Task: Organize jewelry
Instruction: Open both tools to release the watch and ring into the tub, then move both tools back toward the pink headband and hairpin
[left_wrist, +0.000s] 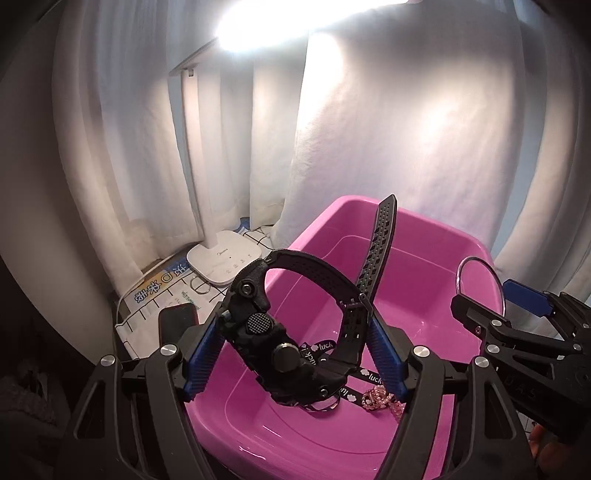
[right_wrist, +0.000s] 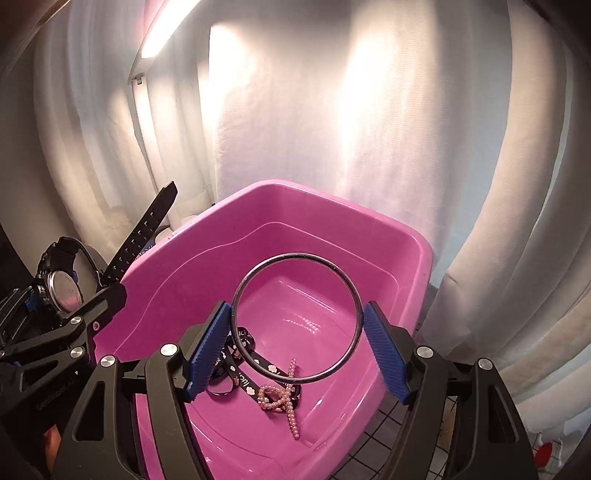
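Left gripper clamps the watch by its heavy, rigid case — strap floppy; right gripper pinches the bangle — thin, stiff, slippery — over the tub

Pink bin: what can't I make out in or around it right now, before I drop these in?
- Ribbon: left view, watch covers most of it.
- Beads: left view, partly behind a pad.
- Bin: right view, near wall cut off by the frame edge.
- Small ring by the lamp: too small to identify.

Glossy pink plastic tub, shiny metal bangle, matt black watch
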